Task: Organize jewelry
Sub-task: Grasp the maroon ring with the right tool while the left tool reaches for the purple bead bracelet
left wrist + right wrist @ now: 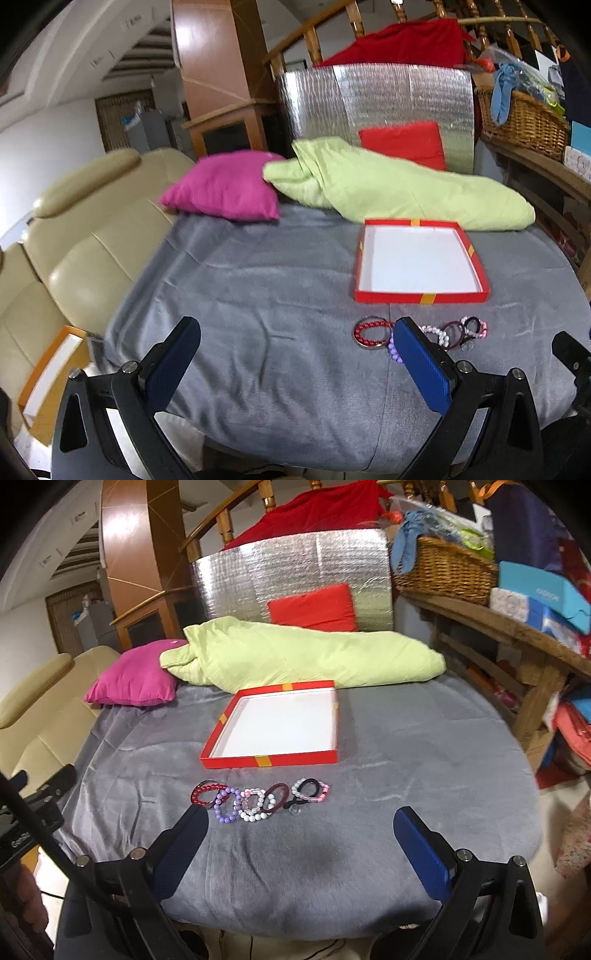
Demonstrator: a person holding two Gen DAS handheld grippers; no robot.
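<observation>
A shallow red box (273, 759) with a white inside lies empty on the grey cloth; it also shows in the left wrist view (421, 296). In front of it lies a row of several bracelets: red beads (202, 794), purple beads (224, 806), white beads (255, 805), a dark maroon band (276, 796) and a pink and black pair (312, 790). In the left wrist view the red bracelet (371, 332) and the white one (437, 333) flank my right fingertip. My left gripper (297, 328) is open and empty, left of the row. My right gripper (301, 819) is open and empty, just short of the row.
A magenta pillow (135, 681), a green quilt (295, 655) and a red cushion (314, 607) against a silver foil board lie at the far side. A beige sofa (74, 236) stands left. A wooden shelf with a wicker basket (443, 568) and boxes stands right.
</observation>
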